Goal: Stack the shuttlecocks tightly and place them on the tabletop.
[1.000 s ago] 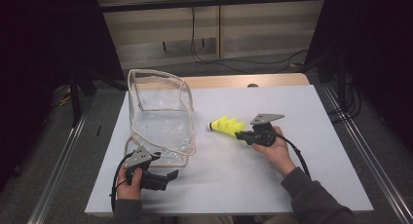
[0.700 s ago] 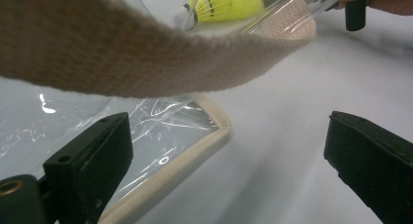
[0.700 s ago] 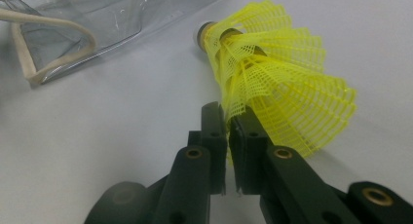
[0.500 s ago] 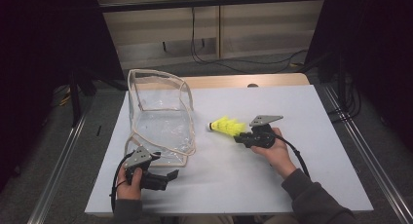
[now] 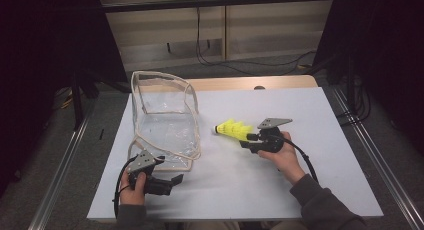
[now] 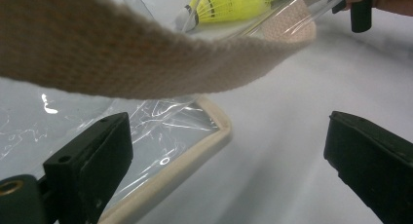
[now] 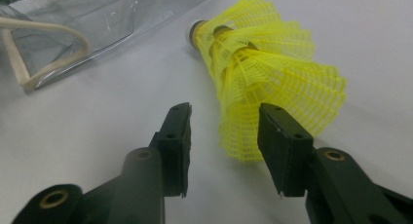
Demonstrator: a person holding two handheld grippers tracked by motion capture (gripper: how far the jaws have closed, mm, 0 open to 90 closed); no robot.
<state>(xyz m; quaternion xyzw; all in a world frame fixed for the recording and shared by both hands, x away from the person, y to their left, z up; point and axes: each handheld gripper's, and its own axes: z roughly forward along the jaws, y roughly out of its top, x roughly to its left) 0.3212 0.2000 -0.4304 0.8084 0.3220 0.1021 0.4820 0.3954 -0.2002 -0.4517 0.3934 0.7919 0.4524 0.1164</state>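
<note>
Shuttlecock [image 5: 233, 129], yellow and mesh-skirted, lies on the white bench [image 5: 320, 120] just right of the clear bag [image 5: 162, 122], its cork nose toward the bag. It looks very light and springy; the skirt would crush under a hard squeeze, so a gentle hold near the skirt's rim seems best. The right tongs [image 7: 224, 136] are part open beside the skirt's edge, not yet gripping. The left tongs [image 6: 224, 160] gape wide near the bag's cloth-trimmed edge.
</note>
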